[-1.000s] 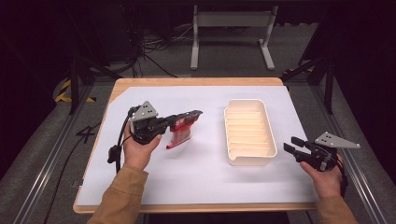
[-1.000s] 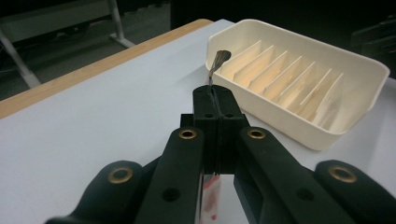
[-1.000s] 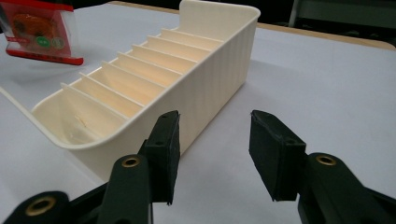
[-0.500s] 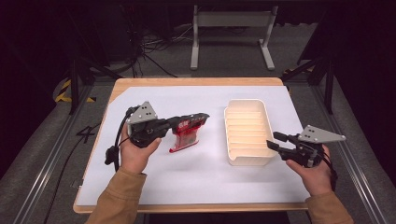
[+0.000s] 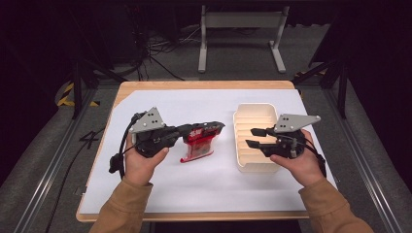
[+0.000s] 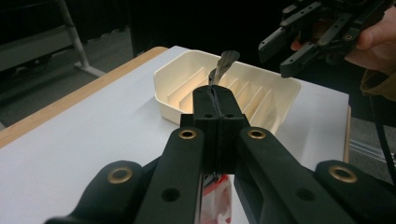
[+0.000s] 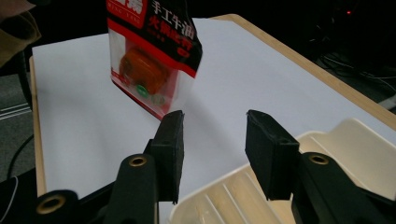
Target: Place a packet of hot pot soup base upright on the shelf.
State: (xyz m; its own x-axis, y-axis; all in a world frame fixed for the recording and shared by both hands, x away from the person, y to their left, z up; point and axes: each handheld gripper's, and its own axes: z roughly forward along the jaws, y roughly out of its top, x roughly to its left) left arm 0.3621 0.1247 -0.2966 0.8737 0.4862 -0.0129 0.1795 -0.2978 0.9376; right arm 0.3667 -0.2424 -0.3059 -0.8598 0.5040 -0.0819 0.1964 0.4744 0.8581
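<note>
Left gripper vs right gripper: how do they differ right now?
The left gripper is shut on the red snack packet; the right gripper is open and holds nothing. The left gripper is over the white sheet; the right gripper is above the cream tray. Both are black and hand-held.

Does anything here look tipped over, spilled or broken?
Nothing is spilled or broken. The red snack bag hangs askew, pinched by its top edge in the left gripper above the table. The cream tray sits straight, its slots bare, with the right gripper over it, jaws apart.
</note>
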